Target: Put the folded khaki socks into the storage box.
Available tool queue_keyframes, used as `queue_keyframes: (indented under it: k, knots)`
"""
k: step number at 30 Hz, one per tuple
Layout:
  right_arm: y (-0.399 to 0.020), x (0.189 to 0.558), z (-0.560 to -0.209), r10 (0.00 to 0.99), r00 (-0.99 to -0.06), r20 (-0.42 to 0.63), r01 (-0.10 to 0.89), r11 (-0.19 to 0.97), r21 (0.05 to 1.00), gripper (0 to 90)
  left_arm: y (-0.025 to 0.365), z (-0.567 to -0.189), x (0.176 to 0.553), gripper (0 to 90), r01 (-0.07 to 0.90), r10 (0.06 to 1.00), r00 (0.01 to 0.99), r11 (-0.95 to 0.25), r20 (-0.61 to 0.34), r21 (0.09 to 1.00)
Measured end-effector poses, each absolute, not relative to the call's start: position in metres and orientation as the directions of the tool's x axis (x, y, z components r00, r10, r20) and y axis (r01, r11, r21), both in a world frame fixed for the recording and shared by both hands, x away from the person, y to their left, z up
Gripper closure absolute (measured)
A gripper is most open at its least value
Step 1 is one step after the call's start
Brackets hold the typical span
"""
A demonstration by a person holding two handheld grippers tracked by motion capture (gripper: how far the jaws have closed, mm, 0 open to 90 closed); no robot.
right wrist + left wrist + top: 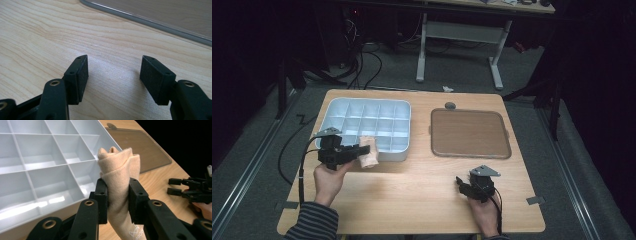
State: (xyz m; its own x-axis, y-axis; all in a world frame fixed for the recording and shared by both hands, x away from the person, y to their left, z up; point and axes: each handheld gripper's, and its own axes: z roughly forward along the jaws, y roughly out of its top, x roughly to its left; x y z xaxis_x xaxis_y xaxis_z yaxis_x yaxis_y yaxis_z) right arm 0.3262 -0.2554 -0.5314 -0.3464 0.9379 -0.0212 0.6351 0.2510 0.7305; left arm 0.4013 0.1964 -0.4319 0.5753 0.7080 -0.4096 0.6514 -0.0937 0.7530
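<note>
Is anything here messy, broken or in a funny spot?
Nothing looks broken or spilled. The rolled beige cloth is pinched in the left gripper by the white divided tray, whose compartments look empty. The clear lid lies flat beside it. The right gripper is open.

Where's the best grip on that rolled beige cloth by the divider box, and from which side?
Grip the rolled cloth across its mid-body, pads on opposite flanks, coming in from the table side away from the compartment box. The roll is soft and narrow, so it squeezes evenly there; that is how the left gripper holds it now, with the folded end free.
</note>
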Motion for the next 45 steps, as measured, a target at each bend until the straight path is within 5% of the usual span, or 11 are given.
queue_keyframes:
  k: [45]
  knots:
    - [-0.254,0.326,-0.531,0.936,-0.350,-0.019,0.636,0.252,0.730,39.8,0.215,-0.430,0.468,72.8,0.715,0.744,0.527,-0.128,-0.410,0.687]
